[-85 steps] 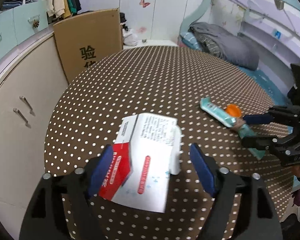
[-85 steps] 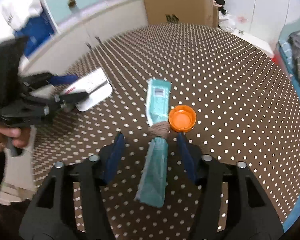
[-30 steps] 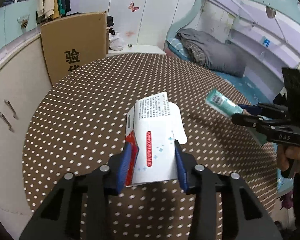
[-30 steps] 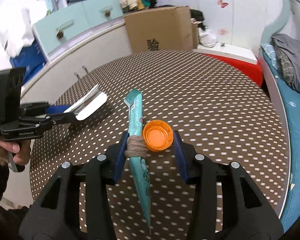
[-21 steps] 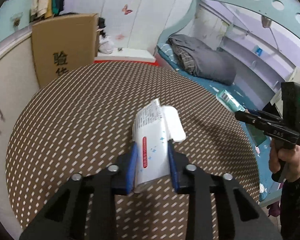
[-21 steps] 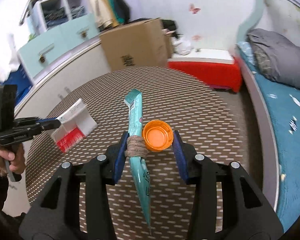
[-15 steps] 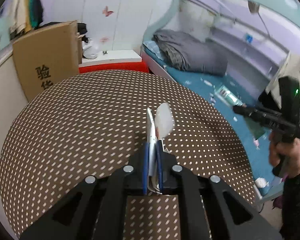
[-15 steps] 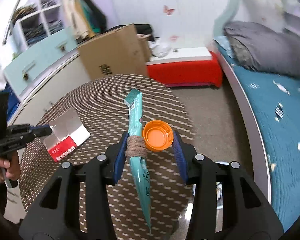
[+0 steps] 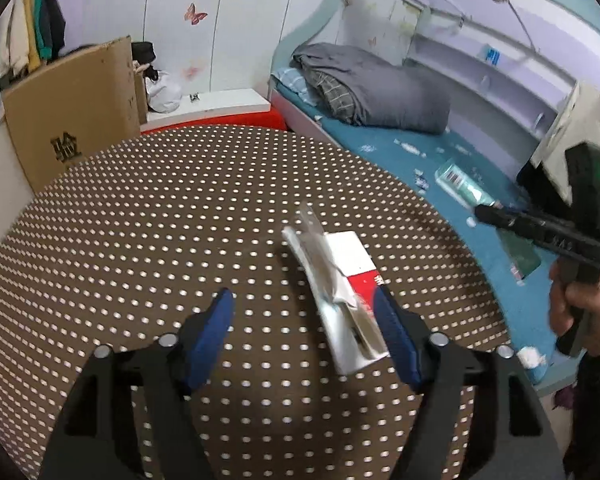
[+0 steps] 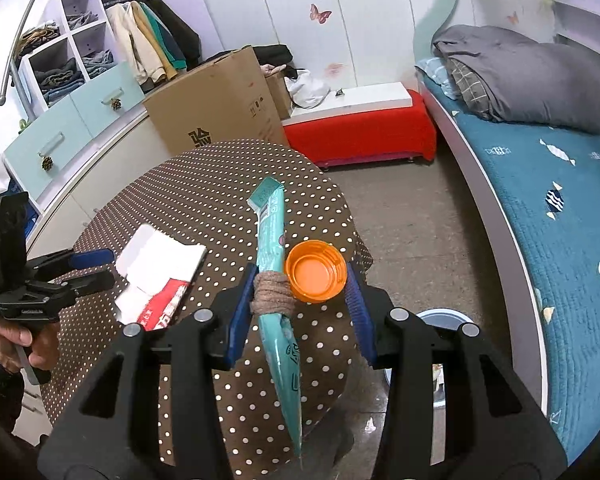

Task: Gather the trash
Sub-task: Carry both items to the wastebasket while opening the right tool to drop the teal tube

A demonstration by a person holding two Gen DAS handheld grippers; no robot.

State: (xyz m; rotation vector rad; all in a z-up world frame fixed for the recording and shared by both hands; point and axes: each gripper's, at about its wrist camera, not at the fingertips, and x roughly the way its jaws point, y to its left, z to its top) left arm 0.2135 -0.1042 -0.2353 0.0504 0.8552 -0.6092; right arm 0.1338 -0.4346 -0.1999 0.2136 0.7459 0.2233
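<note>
Left gripper (image 9: 304, 320): jaws just opened wide, flattened red-and-white carton (image 9: 340, 300) loose against its right pad. Right gripper (image 10: 298, 292): pinching teal wrapper (image 10: 274, 256) and orange cap (image 10: 315, 276) above the dotted table (image 10: 204, 196).

Flattened box (image 9: 340, 288) beside open tool (image 9: 304, 320)

The round brown white-dotted worktop (image 9: 148, 216) lies bare ahead; only the crushed white-and-red carton (image 9: 340, 292) obstructs by the left tool (image 9: 304, 312).
</note>
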